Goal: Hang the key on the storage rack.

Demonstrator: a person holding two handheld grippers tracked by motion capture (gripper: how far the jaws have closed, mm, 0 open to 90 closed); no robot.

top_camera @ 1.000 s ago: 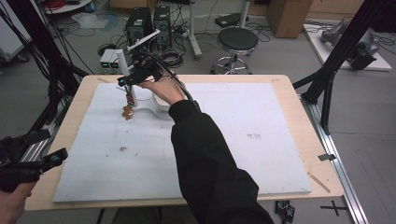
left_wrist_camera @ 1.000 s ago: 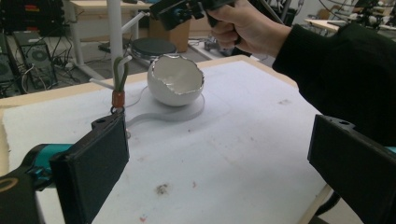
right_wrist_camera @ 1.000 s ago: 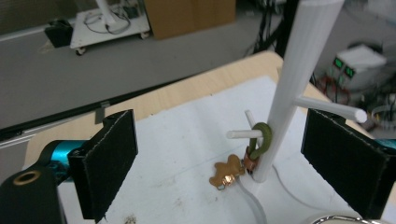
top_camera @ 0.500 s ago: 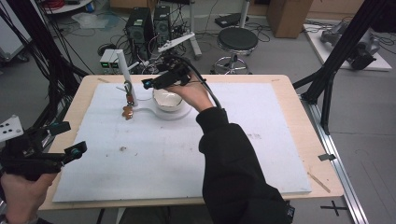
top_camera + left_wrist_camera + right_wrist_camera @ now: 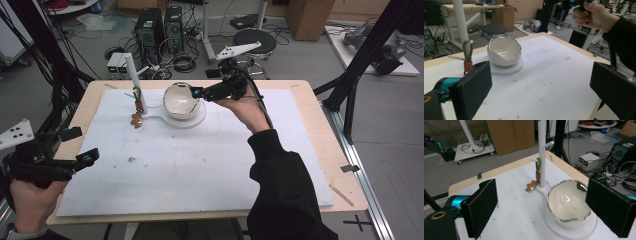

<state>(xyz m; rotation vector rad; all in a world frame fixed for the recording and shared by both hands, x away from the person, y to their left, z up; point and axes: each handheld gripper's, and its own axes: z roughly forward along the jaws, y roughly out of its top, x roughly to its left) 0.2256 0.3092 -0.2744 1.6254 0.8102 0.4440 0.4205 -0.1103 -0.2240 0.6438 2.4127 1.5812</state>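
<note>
The bowl (image 5: 182,101) is glossy white with a thin silver rim, on a white round base (image 5: 197,120). At nine o'clock from it a white stand (image 5: 136,82) carries a green loop with an orange-brown charm (image 5: 135,120). The mat (image 5: 210,160) is pale grey-white, lightly speckled; the table (image 5: 330,150) light wood. The sleeve (image 5: 280,185) is black.

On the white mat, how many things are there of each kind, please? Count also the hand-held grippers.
Egg-shaped white bowl: 1
White stand with pegs: 1
Small brown charm hanging on the stand: 1
Hand-held grippers, left and right, both open: 2
Total: 5
</note>
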